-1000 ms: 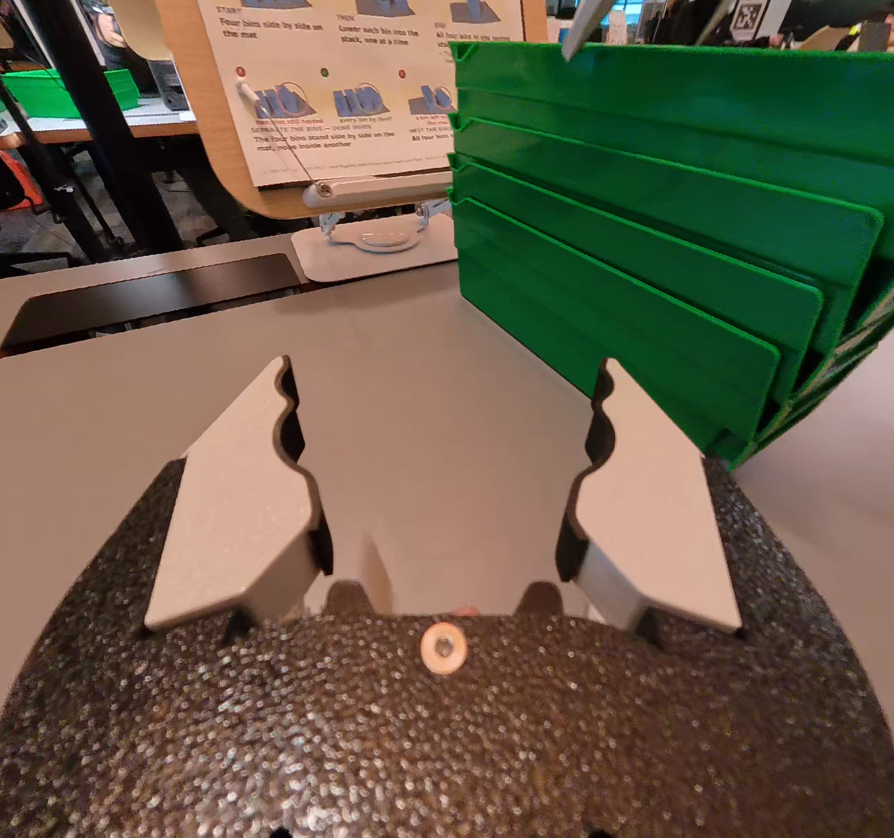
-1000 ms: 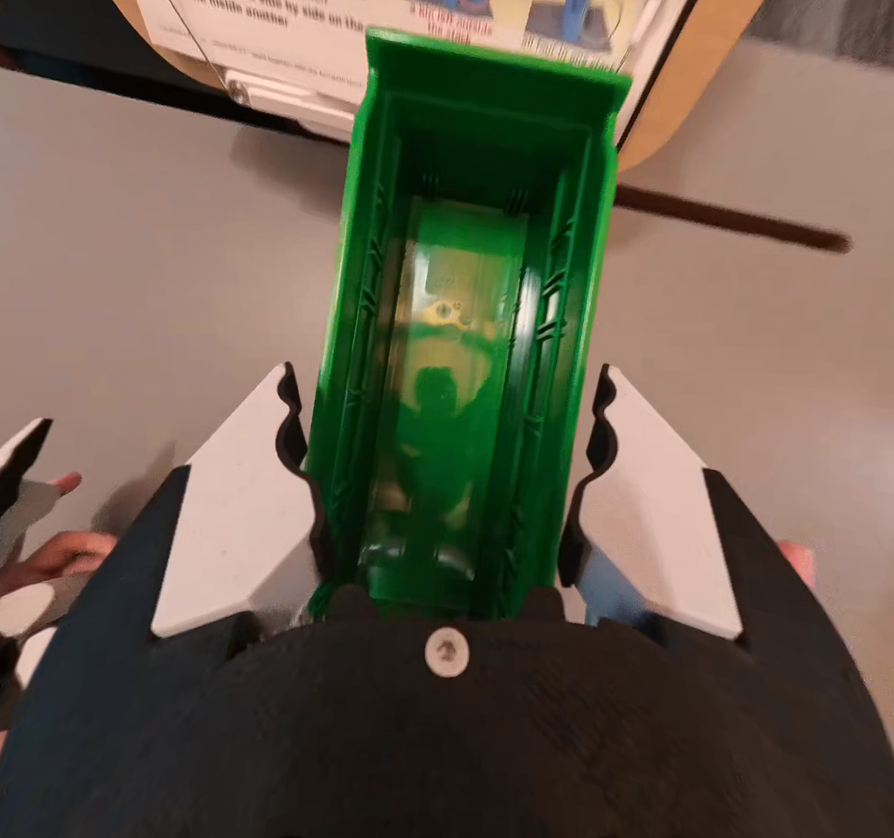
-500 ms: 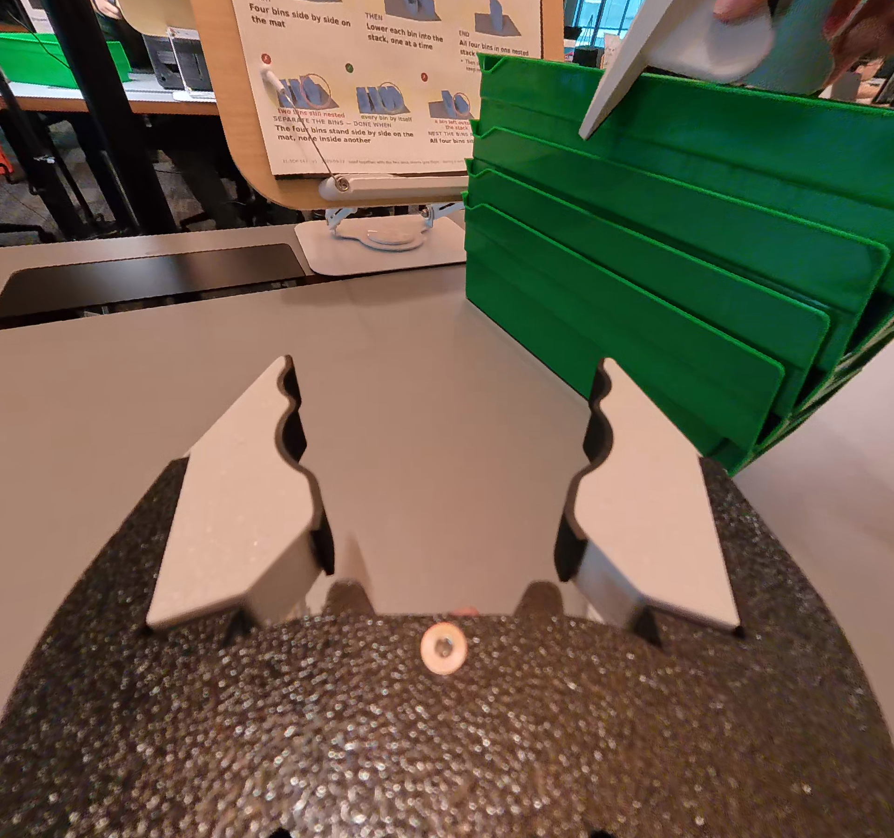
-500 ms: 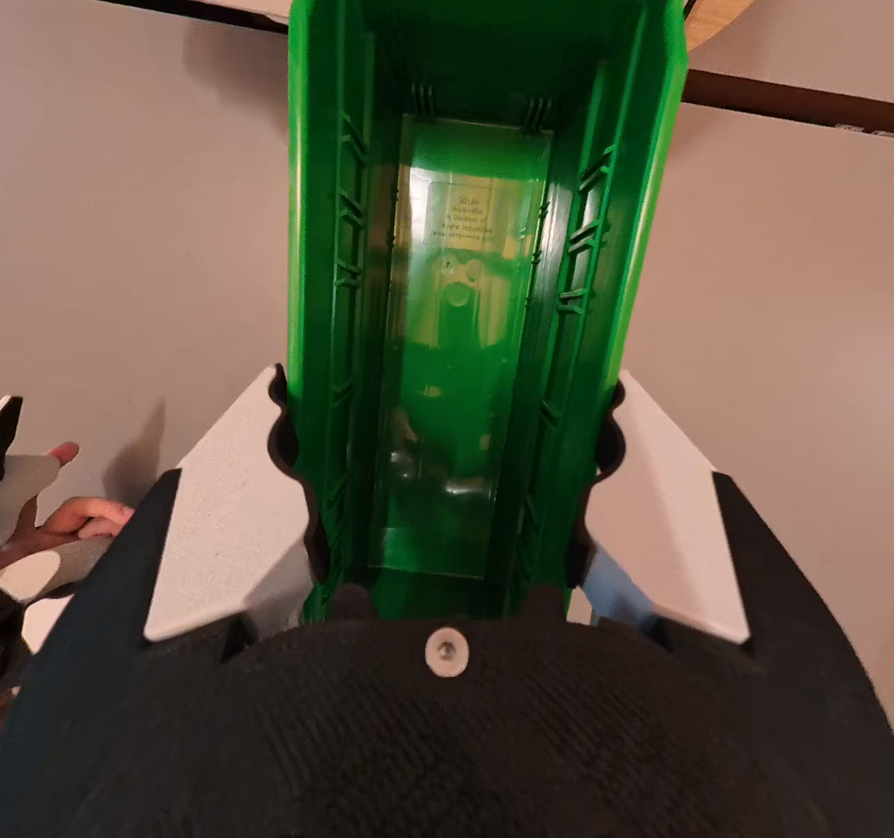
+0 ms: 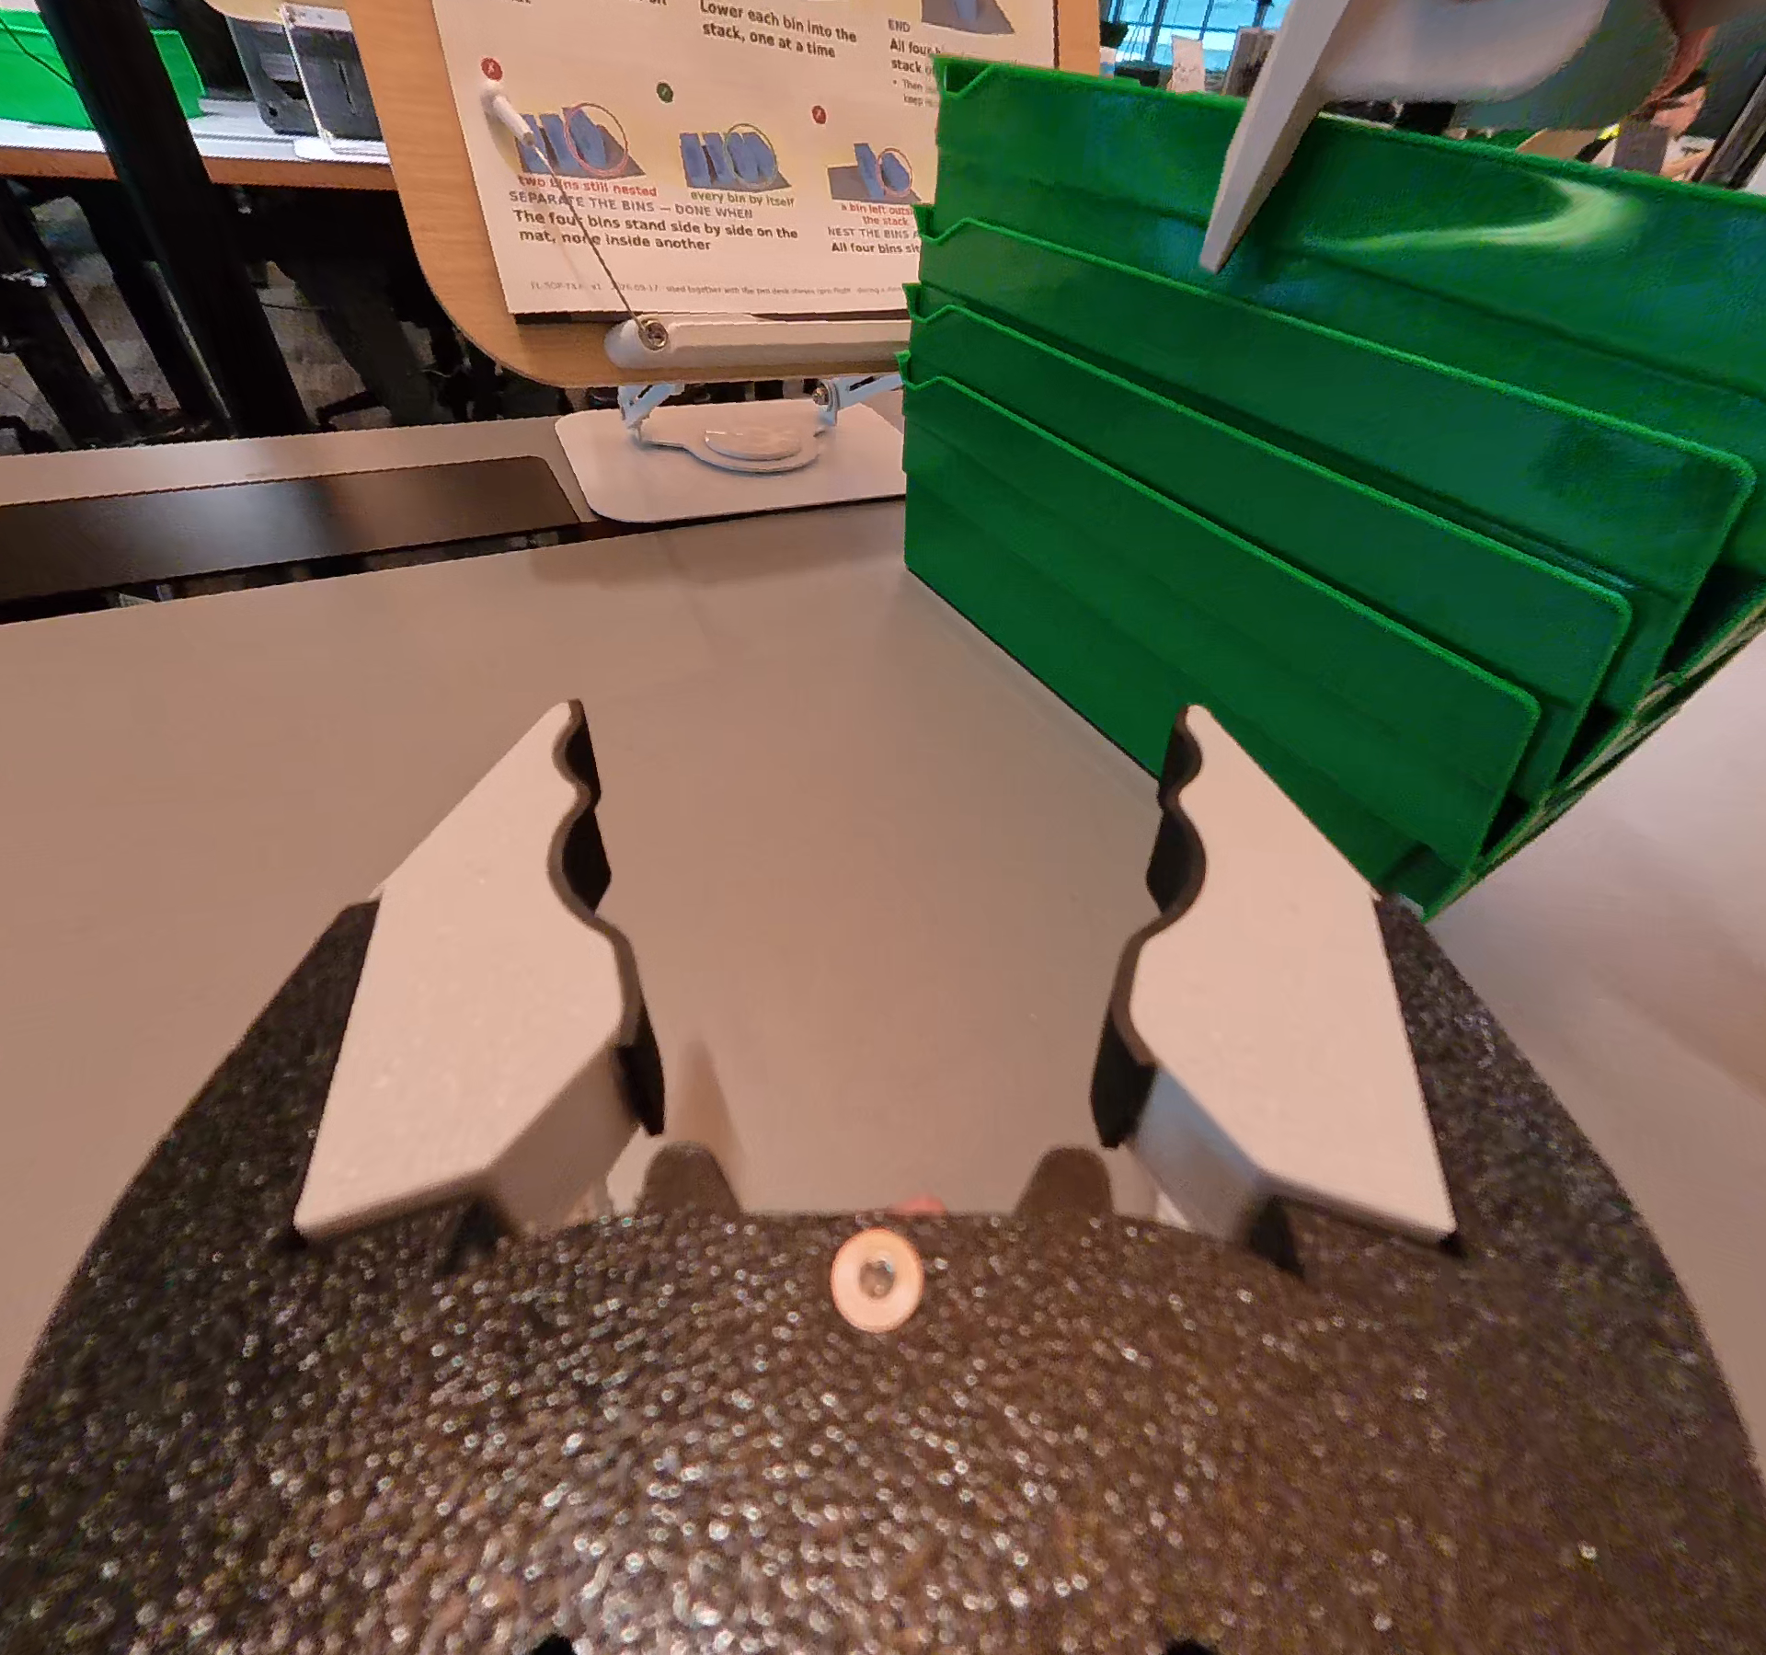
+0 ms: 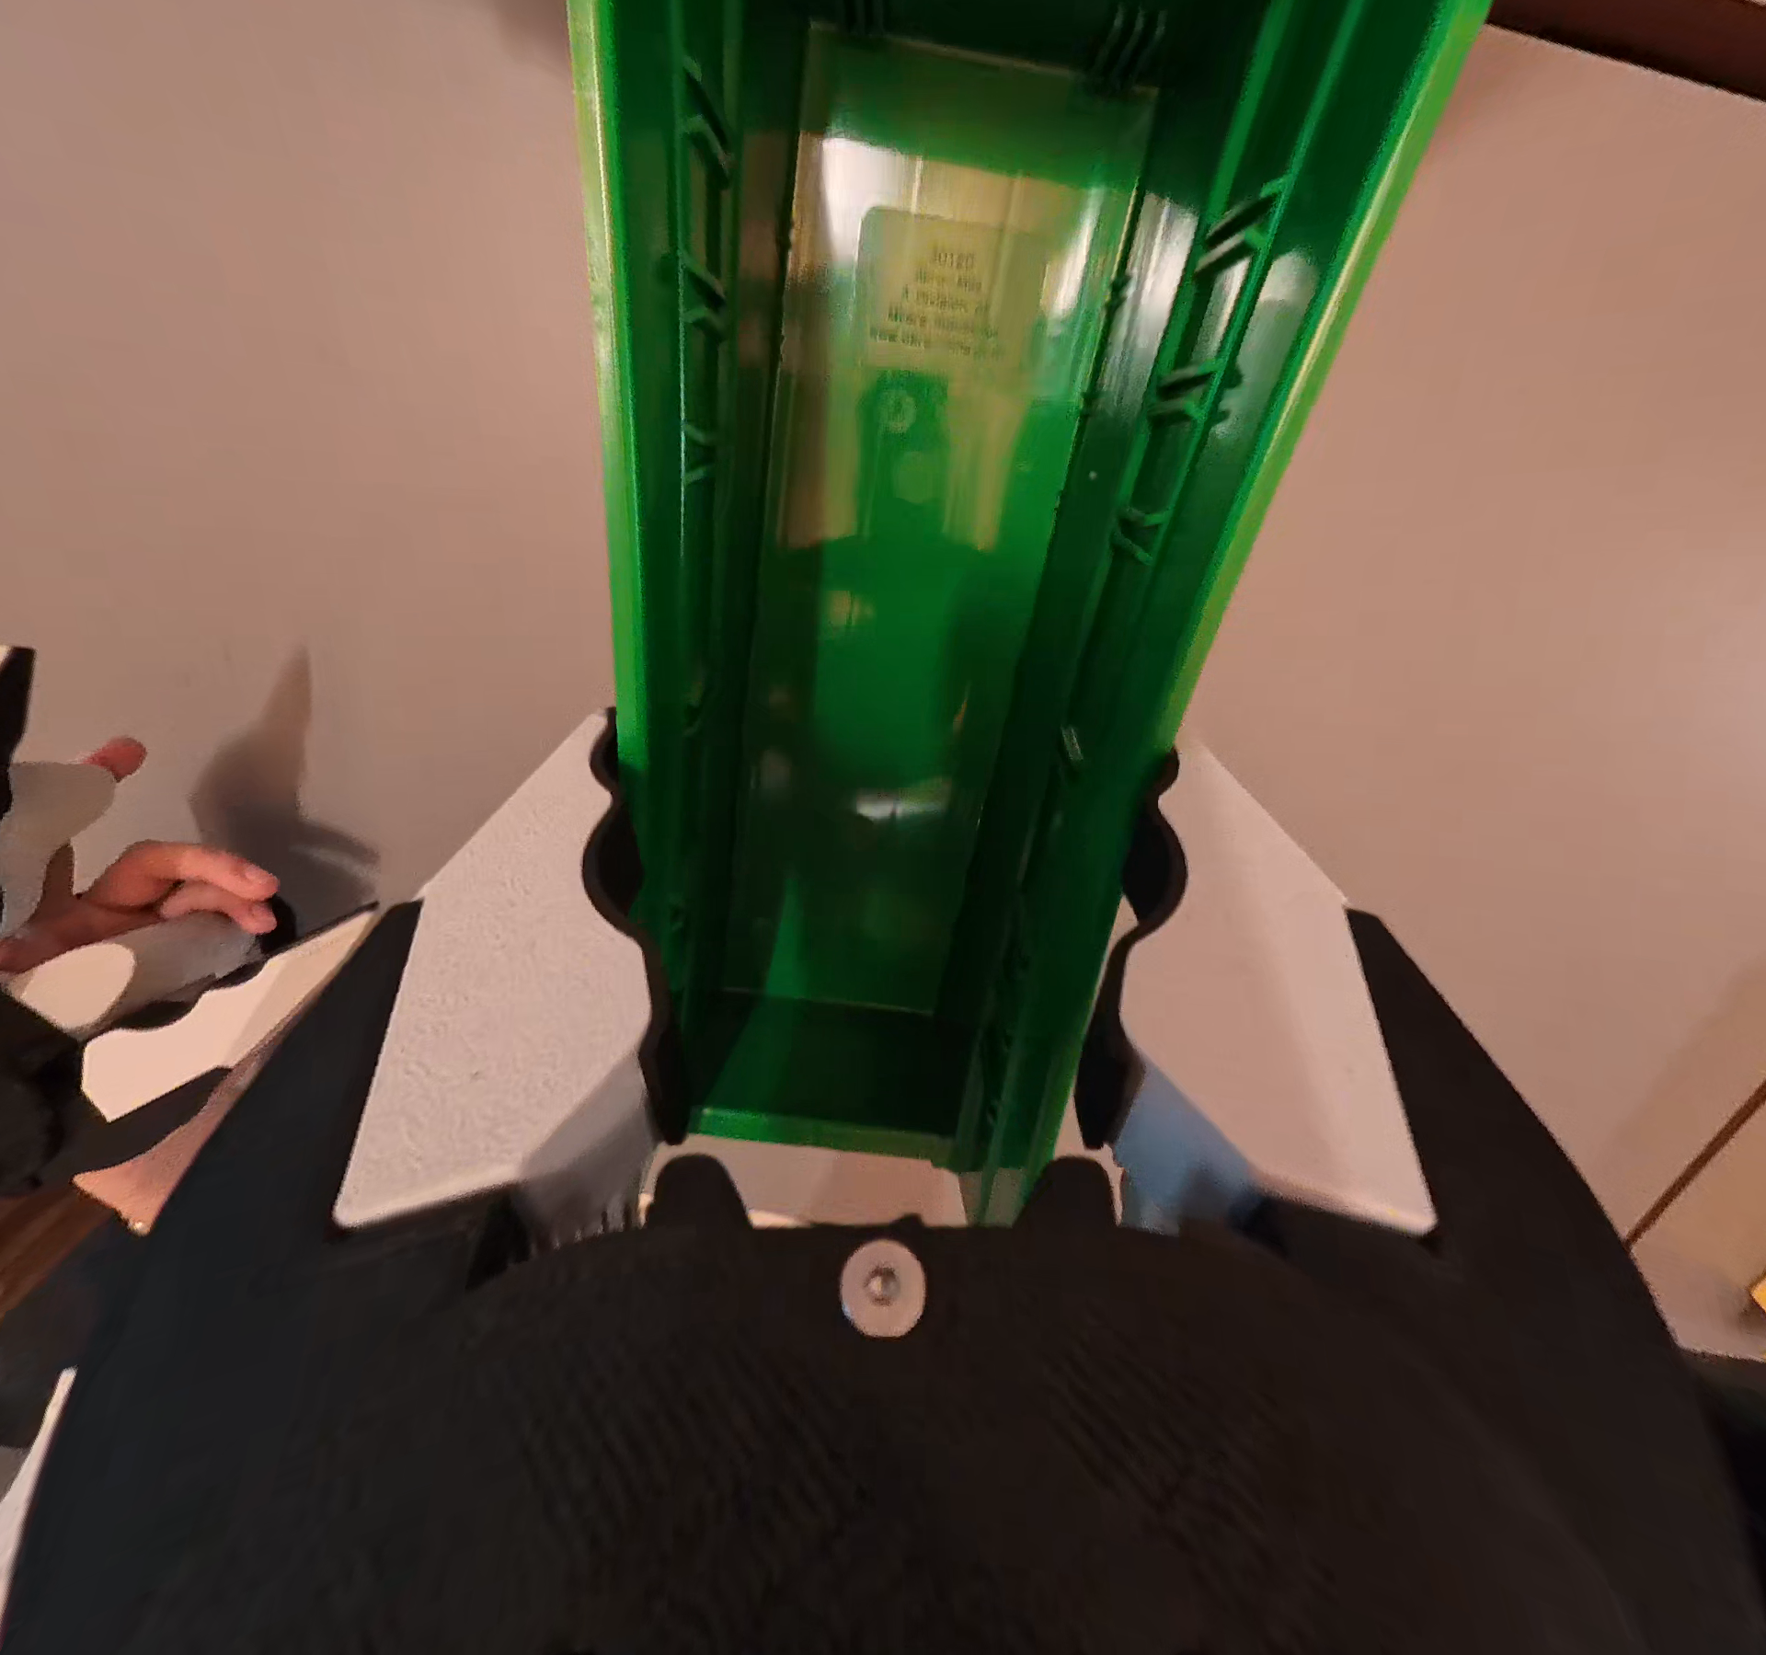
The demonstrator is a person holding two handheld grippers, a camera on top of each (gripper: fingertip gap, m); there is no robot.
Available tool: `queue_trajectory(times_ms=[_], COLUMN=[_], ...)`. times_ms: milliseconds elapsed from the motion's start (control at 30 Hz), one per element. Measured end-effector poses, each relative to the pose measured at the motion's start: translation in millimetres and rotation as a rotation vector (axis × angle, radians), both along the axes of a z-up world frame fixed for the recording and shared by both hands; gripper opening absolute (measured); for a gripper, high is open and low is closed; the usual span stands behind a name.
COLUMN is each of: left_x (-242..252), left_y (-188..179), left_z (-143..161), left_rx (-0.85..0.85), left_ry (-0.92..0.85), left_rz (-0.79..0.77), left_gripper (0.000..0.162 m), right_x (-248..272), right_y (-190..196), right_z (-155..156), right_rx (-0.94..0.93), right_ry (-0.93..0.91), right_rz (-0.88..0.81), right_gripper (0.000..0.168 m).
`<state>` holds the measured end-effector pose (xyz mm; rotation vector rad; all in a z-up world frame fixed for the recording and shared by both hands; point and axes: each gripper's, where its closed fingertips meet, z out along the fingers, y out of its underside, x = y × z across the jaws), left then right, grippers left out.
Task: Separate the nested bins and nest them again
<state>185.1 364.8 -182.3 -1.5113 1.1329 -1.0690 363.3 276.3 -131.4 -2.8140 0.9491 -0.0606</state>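
Since a second ago the right gripper (image 6: 884,892) has dropped closer over the nested bins (image 5: 1290,500), and the top bin (image 6: 956,481) now fills far more of its view. Landmark: that green stack.

Far left of the stack, the grey table (image 5: 287,797) lies bare, wide room to move. Left gripper (image 5: 879,892) hovers low over it, just left of the stack's near corner, jaws spread wide with nothing between them. Its right finger (image 5: 1271,988) sits close to the lowest bin's edge; cannot tell if they touch.

Behind the stack's left end stands an instruction board (image 5: 726,108) on a white stand (image 5: 736,462).

Stack itself: four stepped rims, leaning, resting on the table. Above its top rim, one pale finger (image 5: 1281,99) of the right gripper points down outside the wall. From the right wrist view, both pads sit at the top bin's long walls, left pad against the rim; clenched or not, cannot tell. A hand (image 6: 143,892) shows left of the stack.
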Motion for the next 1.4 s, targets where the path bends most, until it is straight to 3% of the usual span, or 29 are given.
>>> queue_trajectory(times_ms=[300, 567, 733, 833, 1033, 1200, 1400], left_x=[2, 2, 1, 0, -1, 4, 1], left_y=[1, -2, -2, -3, -3, -18, 0], left_z=[-4, -6, -3, -1, 6, 20, 7], left_rx=[-0.015, -0.018, -0.019, -0.029, -0.063, -0.164, -0.076], left_ry=[0.008, 0.018, 0.009, 0.0, -0.031, -0.117, -0.017], left_rz=[-0.006, -0.019, -0.016, -0.022, -0.03, -0.093, -0.004], left_gripper=[0.113, 0.113, 0.113, 0.113, 0.111, 0.106, 0.106], right_x=[0, 3, 39, 67, 142, 194, 227], right_y=[-19, -16, -56, -91, -165, -221, -260], right_z=[38, 109, 156, 164, 128, 55, -26], right_rx=[-0.101, 0.015, -0.032, -0.071, -0.127, -0.211, -0.21], right_ry=[0.044, 0.071, -0.019, -0.044, -0.058, -0.017, 0.097], right_rz=[0.037, 0.038, -0.021, -0.059, -0.182, -0.212, -0.249], right_gripper=[0.1, 0.1, 0.101, 0.102, 0.103, 0.101, 0.101])
